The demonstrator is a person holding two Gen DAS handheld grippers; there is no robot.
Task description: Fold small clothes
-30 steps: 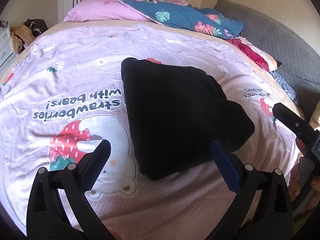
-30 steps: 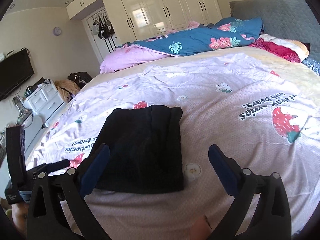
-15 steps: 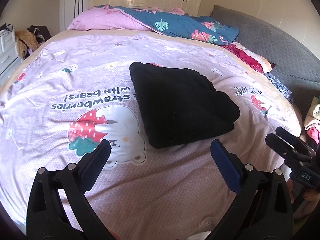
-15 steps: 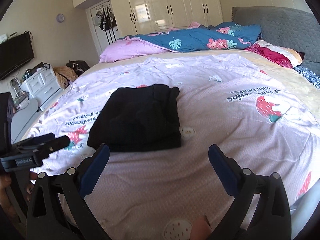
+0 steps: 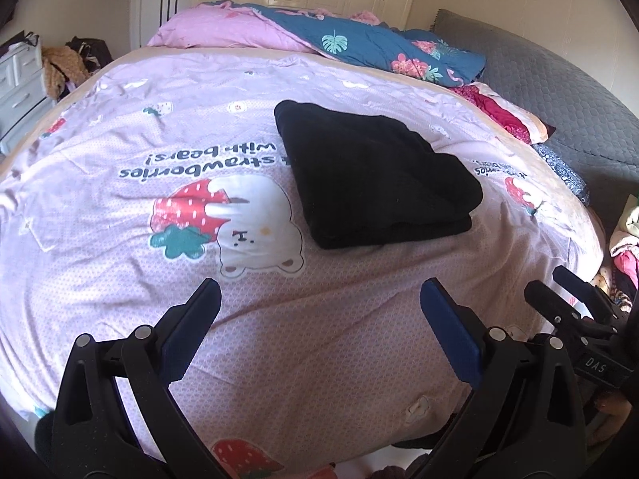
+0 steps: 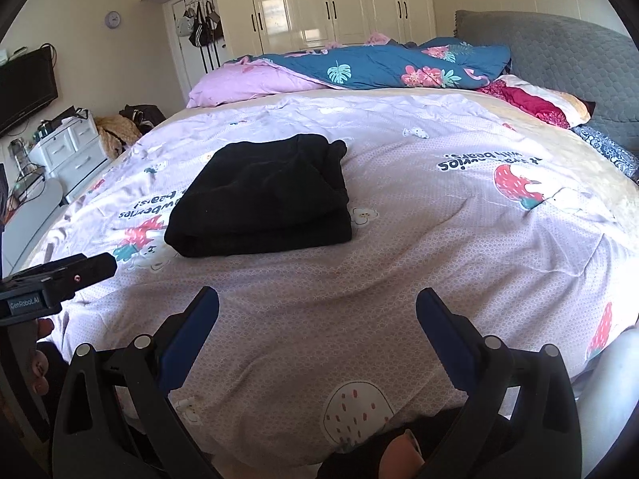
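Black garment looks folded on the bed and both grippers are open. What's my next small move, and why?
Probably keep both clear and go for another piece: the black garment lies as a neat folded stack on the bedspread, and the left gripper and right gripper are open, holding nothing.

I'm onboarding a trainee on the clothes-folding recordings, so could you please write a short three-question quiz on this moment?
1. True or false: the left gripper is shut on the black garment.
2. Which lies nearest the garment: A the blue floral duvet, B the bear-and-strawberry print, C the white drawers?
3. Fill in: the right gripper is ____, holding nothing.

Key: 1 false, it is open and apart from the folded garment; 2 B; 3 open.
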